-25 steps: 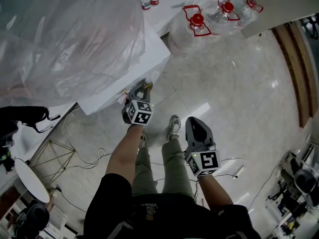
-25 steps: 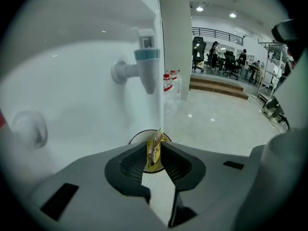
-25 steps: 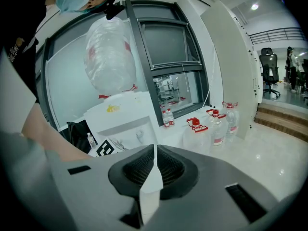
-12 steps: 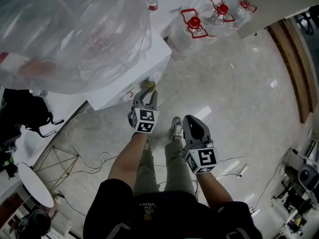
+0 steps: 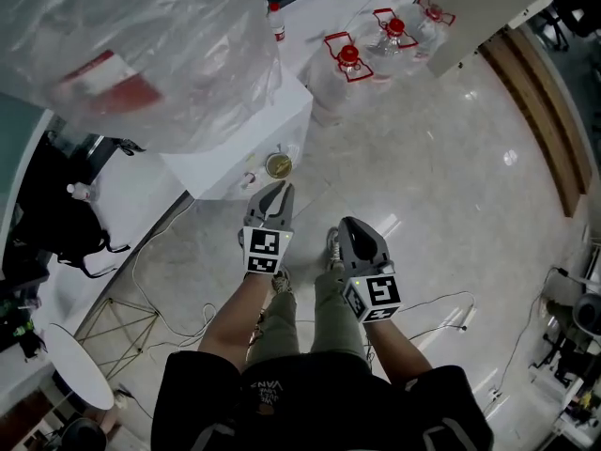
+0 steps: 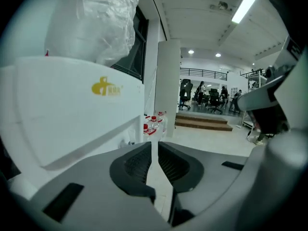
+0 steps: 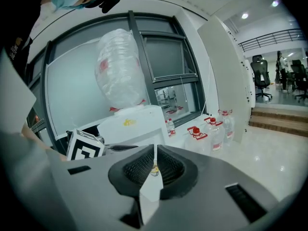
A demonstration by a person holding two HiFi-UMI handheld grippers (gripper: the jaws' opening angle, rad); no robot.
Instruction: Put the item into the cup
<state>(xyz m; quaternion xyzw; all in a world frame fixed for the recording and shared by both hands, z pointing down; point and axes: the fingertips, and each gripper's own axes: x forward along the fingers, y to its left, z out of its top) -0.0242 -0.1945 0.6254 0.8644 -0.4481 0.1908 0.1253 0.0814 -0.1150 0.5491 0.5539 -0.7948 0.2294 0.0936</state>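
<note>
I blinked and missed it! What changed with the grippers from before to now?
The left gripper pulled back toward the person, away from the round yellowish thing beside the white box. Its jaws are together with nothing between them. The right gripper stayed low by the person's legs, shut and empty.
</note>
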